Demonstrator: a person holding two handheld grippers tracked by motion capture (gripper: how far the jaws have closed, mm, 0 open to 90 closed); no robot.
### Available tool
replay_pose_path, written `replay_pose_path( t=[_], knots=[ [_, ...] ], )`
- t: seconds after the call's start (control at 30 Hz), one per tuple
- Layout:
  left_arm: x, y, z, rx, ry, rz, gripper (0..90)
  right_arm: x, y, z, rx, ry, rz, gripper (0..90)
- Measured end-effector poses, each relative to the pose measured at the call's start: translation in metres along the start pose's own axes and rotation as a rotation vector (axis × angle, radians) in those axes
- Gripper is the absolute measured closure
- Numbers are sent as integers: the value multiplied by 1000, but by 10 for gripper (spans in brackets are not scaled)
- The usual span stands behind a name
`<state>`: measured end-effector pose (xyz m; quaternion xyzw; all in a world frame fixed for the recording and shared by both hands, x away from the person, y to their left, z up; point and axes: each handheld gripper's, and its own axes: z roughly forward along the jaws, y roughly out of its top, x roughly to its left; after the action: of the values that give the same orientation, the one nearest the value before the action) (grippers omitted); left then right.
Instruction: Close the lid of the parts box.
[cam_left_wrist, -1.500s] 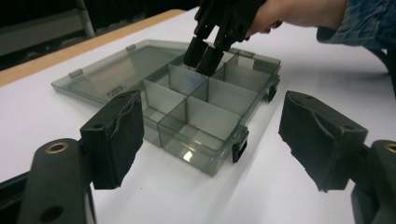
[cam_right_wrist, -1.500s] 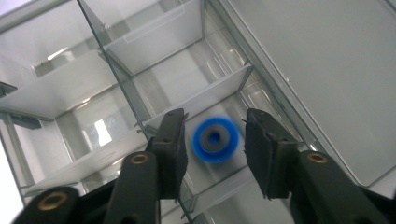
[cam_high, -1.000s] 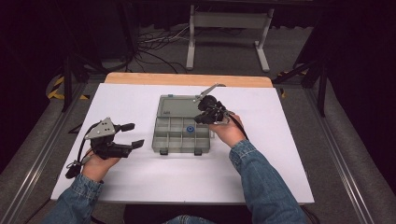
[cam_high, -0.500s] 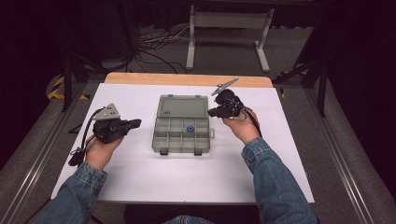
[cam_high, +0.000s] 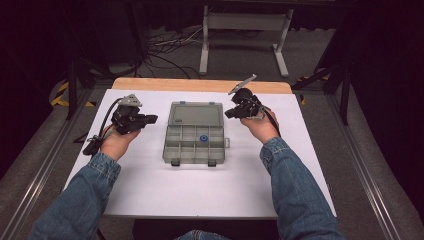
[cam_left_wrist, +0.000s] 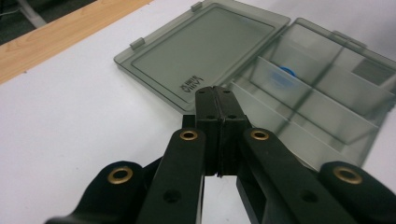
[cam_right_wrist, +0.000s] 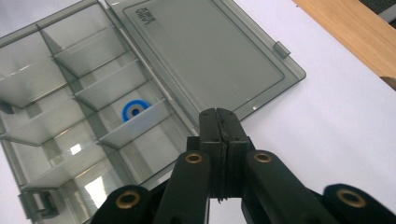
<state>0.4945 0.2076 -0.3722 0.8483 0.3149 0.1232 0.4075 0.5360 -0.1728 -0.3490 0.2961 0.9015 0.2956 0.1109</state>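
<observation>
A clear grey compartment box (cam_high: 192, 142) lies open in the middle of the white table, its lid (cam_high: 195, 115) laid flat on the far side. A small blue ring (cam_high: 203, 138) rests in one compartment; it also shows as the blue ring (cam_right_wrist: 134, 110) and, partly hidden by a divider, the blue ring (cam_left_wrist: 285, 72). My left gripper (cam_high: 150, 119) hovers left of the box, jaws pressed together with nothing between them (cam_left_wrist: 216, 93). My right gripper (cam_high: 229, 114) hovers at the lid's right edge, jaws likewise pressed together and empty (cam_right_wrist: 219, 116).
A wooden strip (cam_high: 200, 85) runs along the table's far edge. The white table surface (cam_high: 200, 190) extends in front of the box. Beyond the table stand a metal frame (cam_high: 242, 35) and cables on a dark floor.
My left gripper has moved up and toward the box. My right gripper has drawn back from over the box to its right side and risen slightly.
</observation>
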Motion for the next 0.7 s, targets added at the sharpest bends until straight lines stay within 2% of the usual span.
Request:
replay_pose_path(
  t=[0.2, 0.4, 0.63, 0.67, 0.7],
  knots=[
    [14, 9, 11, 35, 11, -10, 896, -9, 5, 1, -11, -6, -6, 900],
    [24, 14, 19, 57, 9, -40, 896, -18, 6, 7, 12, -7, 7, 900],
    [32, 20, 27, 81, 26, -37, 896, -26, 11, 11, 13, -14, 14, 900],
    [32, 19, 29, 80, 22, -48, 896, -27, 10, 12, 11, -12, 13, 900],
    [33, 19, 30, 87, 26, -36, 896, -28, 10, 14, 11, -8, 14, 900]
  ],
)
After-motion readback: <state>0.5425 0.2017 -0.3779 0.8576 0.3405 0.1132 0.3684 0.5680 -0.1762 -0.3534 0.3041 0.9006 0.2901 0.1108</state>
